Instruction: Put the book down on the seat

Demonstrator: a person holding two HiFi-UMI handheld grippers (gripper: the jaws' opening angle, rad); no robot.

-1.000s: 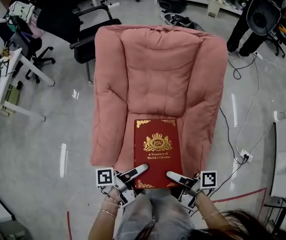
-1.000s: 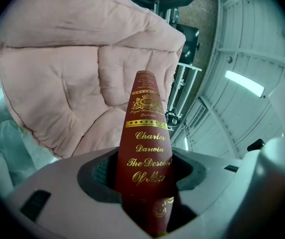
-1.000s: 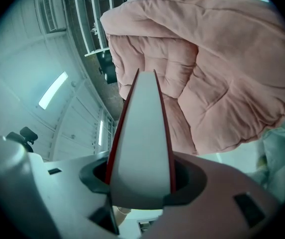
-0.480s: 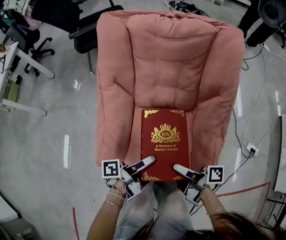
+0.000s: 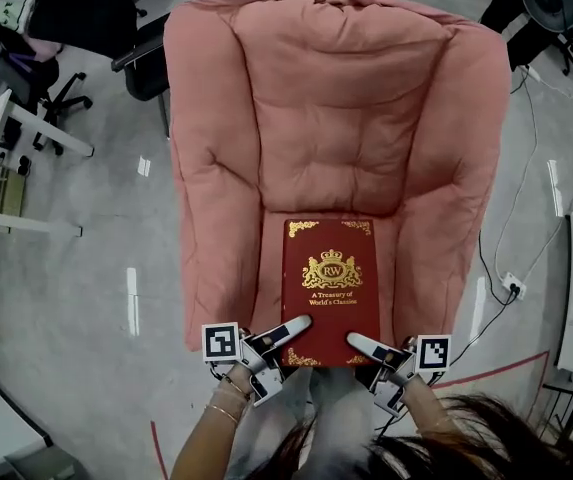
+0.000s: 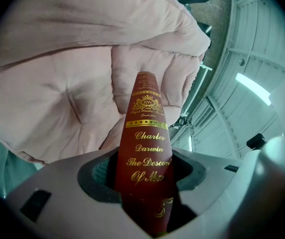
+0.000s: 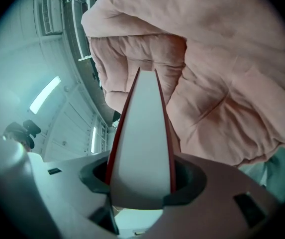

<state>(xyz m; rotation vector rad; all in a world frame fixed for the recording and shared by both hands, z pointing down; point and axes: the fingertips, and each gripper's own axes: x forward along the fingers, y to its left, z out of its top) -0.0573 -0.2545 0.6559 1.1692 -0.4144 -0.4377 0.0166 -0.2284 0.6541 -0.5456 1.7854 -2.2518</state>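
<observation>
As the person leaned in over the pink armchair (image 5: 336, 118), the red book (image 5: 331, 290) came lower and a little further in than a second before. It lay flat over the front part of the seat (image 5: 269, 268), with its cover up. The left tool (image 5: 294, 326) was closed on the near corner at the spine side, and the right tool (image 5: 360, 344) was closed on the near corner at the page side. In each tool's own view the book filled the space between the jaws. From above I could not tell if the book already touched the seat or hung just over it. I judged the lowering nearly finished: what remained was to let it rest and open both tools.
</observation>
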